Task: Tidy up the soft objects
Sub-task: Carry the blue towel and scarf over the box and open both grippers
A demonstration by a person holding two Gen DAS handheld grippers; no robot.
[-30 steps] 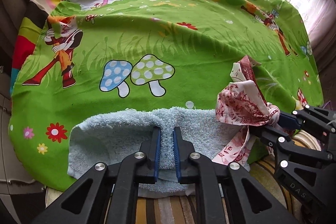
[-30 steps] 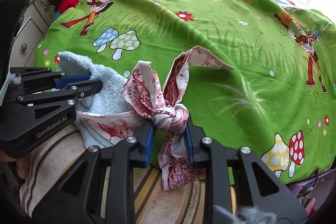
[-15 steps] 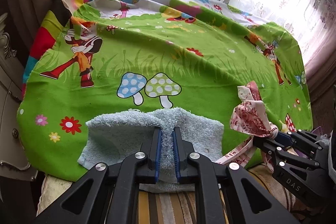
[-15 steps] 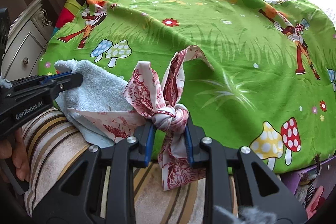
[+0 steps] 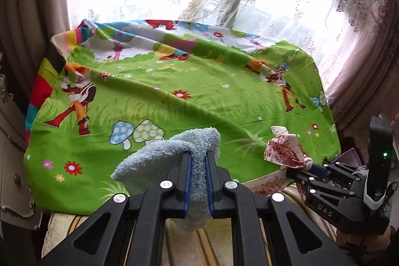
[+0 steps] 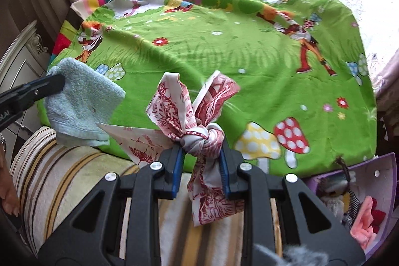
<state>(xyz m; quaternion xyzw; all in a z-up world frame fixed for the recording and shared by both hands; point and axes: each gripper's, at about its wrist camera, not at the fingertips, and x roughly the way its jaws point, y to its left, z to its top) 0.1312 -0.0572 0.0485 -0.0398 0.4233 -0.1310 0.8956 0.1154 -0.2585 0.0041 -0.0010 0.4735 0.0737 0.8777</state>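
left gripper (image 5: 198, 161) pinched tight on a fluffy light blue terry towel (image 5: 174, 148), lifted off the bright green cartoon bed sheet with mushrooms (image 5: 174, 101). towel folded over the jaws, one end flopping forward past the tips, the other end hanging down between the black fingers.

right gripper (image 6: 200, 153) squeezed shut around the knot of a red-and-white printed cloth tied in a bow (image 6: 199, 116). two ears of the bow poking up and forward, one tail dangling down, another flat tail reaching left toward the towel.

both soft things held up at the near edge of the sheet, side by side, close but not touching as far as can be told. towel to the left, bow to the right.

down at the far right, a purple open box with soft bits inside (image 6: 361, 203), just beside the right gripper, below the sheet's edge. much nearer to the bow than to the towel. probably the spot for dropping: a short swing right and down for the bow, a longer reach across for the towel. dangling tail may catch on the box rim.
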